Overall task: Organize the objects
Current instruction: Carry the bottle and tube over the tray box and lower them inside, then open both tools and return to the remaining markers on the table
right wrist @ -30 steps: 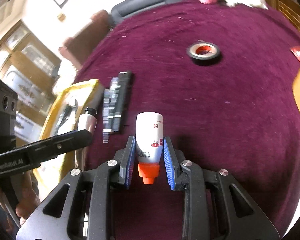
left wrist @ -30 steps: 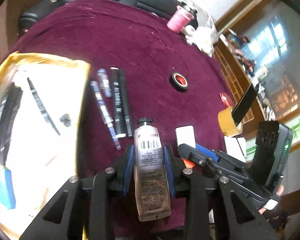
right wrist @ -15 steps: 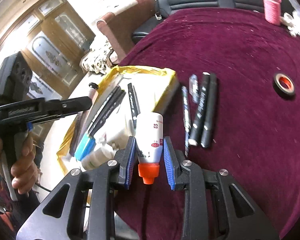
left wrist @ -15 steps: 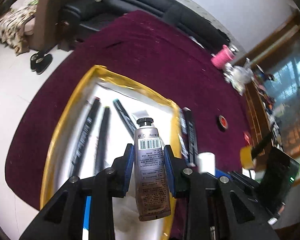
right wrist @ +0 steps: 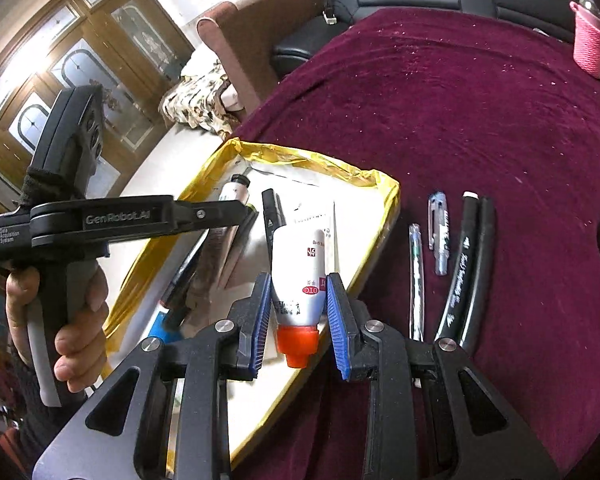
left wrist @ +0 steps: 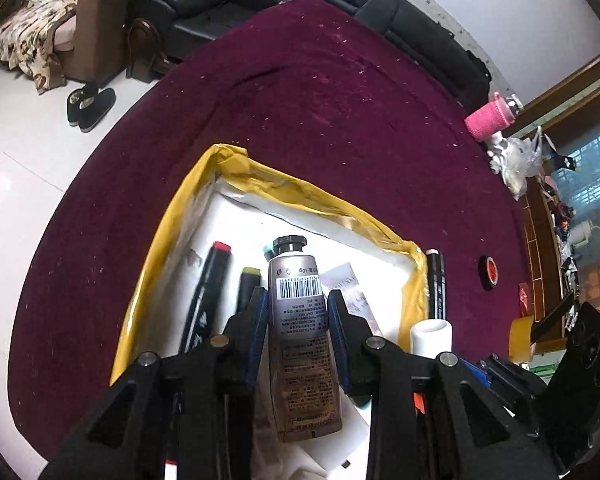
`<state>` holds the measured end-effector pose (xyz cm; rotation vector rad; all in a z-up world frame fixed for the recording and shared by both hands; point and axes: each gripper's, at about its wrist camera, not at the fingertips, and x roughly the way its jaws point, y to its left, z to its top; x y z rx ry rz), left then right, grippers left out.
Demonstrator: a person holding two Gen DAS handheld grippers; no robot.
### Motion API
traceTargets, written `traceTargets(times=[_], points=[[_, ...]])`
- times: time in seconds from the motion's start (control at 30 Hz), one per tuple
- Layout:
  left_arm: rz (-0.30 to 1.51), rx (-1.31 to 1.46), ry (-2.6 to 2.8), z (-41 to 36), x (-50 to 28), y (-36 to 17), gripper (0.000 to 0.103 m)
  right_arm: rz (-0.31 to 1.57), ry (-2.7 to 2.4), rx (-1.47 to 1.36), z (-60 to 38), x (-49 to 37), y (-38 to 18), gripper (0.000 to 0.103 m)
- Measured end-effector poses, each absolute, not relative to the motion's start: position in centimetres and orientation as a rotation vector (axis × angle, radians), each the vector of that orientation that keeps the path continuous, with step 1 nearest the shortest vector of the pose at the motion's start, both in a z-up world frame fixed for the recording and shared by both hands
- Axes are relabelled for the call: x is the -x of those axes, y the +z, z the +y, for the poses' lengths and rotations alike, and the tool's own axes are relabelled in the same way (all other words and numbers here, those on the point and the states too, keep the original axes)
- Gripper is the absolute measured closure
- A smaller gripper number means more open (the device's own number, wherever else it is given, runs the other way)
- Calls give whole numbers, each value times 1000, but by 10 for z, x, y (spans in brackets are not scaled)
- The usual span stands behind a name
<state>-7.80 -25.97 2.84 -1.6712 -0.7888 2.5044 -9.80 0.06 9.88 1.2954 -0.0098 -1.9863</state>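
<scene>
While both hover over the yellow-rimmed tray (left wrist: pixel 380 232), left claw (left wrist: pixel 299 318) grips brown tube (left wrist: pixel 300 320), right claw (right wrist: pixel 299 312) grips white tube (right wrist: pixel 298 276)

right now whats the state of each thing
left gripper: shut on brown tube, over box
right gripper: shut on white tube, cap toward camera
box: open, markers inside
pens: lying on cloth beside box
tape roll: flat on cloth

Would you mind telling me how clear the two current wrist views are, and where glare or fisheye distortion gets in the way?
Left wrist view: the brown tube and its barcode are sharp, but the tray floor is washed out white. Right wrist view: the white tube is crisp; the pens on the cloth are readable; the glass doors glare; the table edge bows at the rim.
</scene>
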Motion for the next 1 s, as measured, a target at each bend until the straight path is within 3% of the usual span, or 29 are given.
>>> traceTargets(times=[0.67, 1.0], points=[[-734, 1735, 2578, -255, 87, 18, 73, 235, -2006, -1299, -58, 130, 76, 75], [-693, 1734, 2588, -259, 93, 17, 72, 272, -1967, -1279, -66, 134, 71, 75]])
